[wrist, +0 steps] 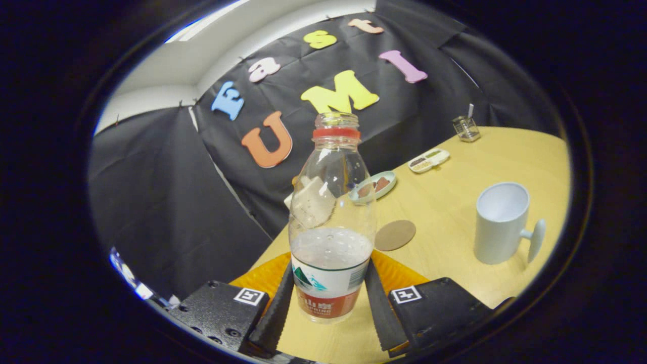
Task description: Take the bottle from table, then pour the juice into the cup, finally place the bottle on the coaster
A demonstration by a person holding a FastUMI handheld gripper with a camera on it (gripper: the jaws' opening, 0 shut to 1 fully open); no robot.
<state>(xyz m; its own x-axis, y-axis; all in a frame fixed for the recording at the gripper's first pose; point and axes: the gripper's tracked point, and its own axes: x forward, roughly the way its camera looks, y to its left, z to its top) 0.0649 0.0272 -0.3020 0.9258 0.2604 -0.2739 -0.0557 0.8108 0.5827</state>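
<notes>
A clear plastic bottle with a red neck ring and no cap stands between my fingers, pale liquid filling its lower part. My gripper is shut on the bottle's labelled base, one finger pressing on each side. The whole scene looks tilted. Beyond the fingers to the right stands a white cup, upright and open, its handle pointing right. A round brown coaster lies flat on the wooden table between the bottle and the cup, just past the bottle.
An orange plate lies under and behind the bottle near the table's edge. Farther back sit a pale green dish with brown pieces, a white divided tray and a small glass jar. Black cloth walls the booth.
</notes>
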